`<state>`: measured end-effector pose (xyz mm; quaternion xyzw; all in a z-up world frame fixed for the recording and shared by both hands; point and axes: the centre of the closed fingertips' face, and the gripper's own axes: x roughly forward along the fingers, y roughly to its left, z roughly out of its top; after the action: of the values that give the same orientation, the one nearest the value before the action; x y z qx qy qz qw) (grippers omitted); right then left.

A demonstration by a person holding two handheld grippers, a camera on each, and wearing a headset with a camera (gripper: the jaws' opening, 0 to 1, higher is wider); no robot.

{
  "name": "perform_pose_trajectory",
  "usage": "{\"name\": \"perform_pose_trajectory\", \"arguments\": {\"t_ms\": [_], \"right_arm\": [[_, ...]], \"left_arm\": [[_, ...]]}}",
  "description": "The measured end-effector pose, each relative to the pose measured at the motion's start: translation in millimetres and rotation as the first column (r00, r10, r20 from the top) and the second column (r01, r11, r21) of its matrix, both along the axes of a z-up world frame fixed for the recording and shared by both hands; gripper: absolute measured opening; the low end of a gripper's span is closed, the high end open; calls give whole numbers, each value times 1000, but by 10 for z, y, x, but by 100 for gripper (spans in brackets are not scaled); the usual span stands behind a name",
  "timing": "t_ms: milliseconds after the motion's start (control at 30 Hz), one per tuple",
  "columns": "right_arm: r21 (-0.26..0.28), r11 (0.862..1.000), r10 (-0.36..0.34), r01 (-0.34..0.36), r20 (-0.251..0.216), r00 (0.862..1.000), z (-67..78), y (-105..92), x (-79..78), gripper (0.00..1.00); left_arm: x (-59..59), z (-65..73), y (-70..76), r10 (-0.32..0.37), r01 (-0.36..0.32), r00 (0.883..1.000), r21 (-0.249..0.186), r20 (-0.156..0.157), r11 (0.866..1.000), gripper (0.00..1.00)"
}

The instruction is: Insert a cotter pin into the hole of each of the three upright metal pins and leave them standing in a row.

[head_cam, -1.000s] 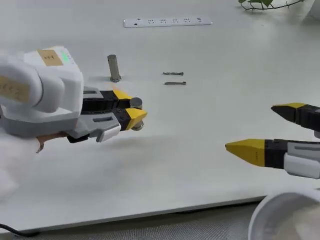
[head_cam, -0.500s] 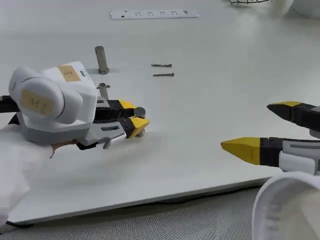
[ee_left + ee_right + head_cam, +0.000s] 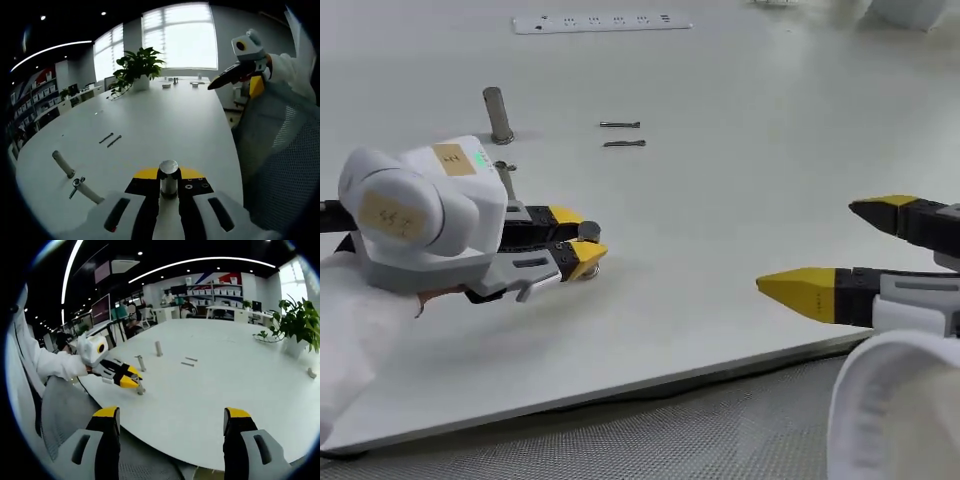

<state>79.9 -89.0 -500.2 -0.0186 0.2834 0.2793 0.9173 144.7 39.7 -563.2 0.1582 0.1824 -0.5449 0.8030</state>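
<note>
My left gripper [image 3: 582, 243] is shut on a short upright metal pin [image 3: 589, 236], low over the white table; its own view shows the pin's round top [image 3: 168, 176] between the jaws. Behind it stands a bare metal pin [image 3: 498, 115] and a second pin [image 3: 504, 176] with a cotter pin through its top. Two loose cotter pins [image 3: 620, 125] [image 3: 624, 144] lie farther back. My right gripper [image 3: 825, 250] hovers open at the right, empty, well clear of them. The right gripper view shows the left gripper [image 3: 121, 376] and its pin [image 3: 140, 388].
A white power strip [image 3: 590, 21] lies at the table's far edge. The table's near edge [image 3: 650, 378] runs just below both grippers, with grey floor beyond. A potted plant [image 3: 140, 65] stands far off on the table.
The left gripper has carried its pin toward the near side and a little right, away from the standing pins, uncovering the pin with the cotter pin. The right gripper has barely moved.
</note>
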Motion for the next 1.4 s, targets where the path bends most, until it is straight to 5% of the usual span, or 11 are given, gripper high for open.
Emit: {"name": "perform_pose_trajectory", "arguments": {"t_ms": [167, 467, 667, 833, 1133, 1400], "right_arm": [[2, 1000, 2, -2, 6, 1000, 11, -11, 29, 83], [13, 1000, 6, -6, 26, 1000, 33, -59, 65, 83], [18, 1000, 7, -8, 35, 999, 32, -111, 67, 83], [20, 1000, 10, -11, 45, 999, 67, -117, 64, 83], [6, 999, 39, -40, 66, 997, 184, -145, 165, 84], [-28, 996, 92, -90, 74, 993, 250, -172, 330, 84]], "left_arm": [[65, -11, -74, 9, -9, 1000, 4, 13, 1000, 10], [89, -33, -67, 26, -26, 999, -30, -20, 999, 10], [85, -21, -57, 18, -18, 1000, 4, -13, 1000, 12], [38, 153, -43, 13, -14, 999, -40, -34, 999, 27], [-93, 452, 212, 44, -49, 997, -88, -67, 995, 50], [-111, 626, 488, 154, -167, 983, -132, -101, 977, 64]]}}
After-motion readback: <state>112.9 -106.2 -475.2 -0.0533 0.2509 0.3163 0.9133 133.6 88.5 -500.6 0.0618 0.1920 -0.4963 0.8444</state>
